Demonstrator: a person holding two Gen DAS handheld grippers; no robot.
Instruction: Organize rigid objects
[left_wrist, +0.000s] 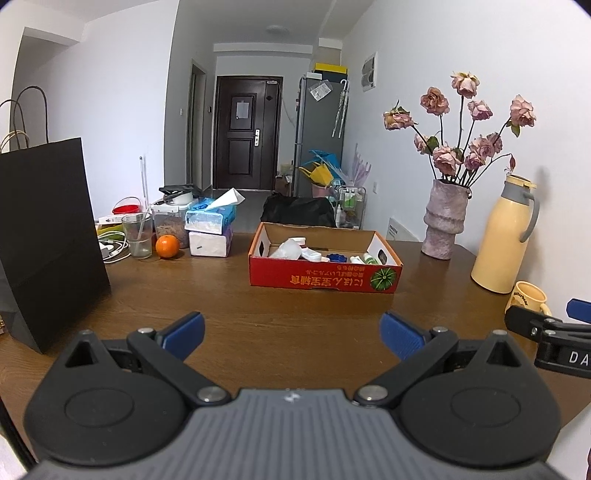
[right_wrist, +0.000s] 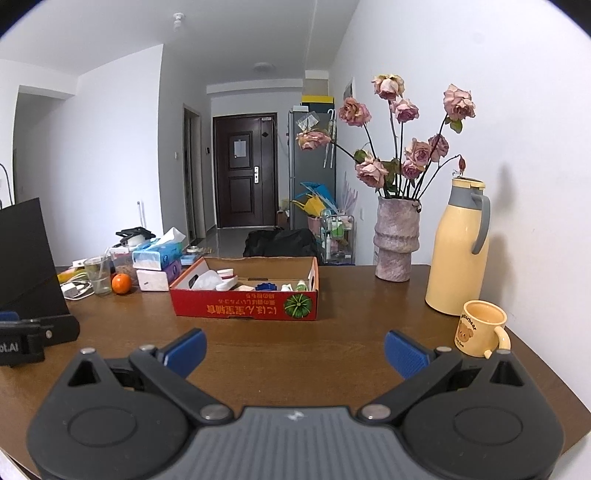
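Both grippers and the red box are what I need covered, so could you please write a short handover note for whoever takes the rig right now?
Left gripper: open, empty, above the bare wooden table.
Right gripper: open, empty, alongside it, above the same table.
Red cardboard box: mid-table ahead of both grippers, already holding several small items (white pieces, a blue round part, small bottles).
Still outside the box: orange and glass far left near the tissue packs; yellow mug beside the thermos on the right.
Done: some items appear boxed. Left: which loose things belong in it is unclear; nothing is gripped yet.
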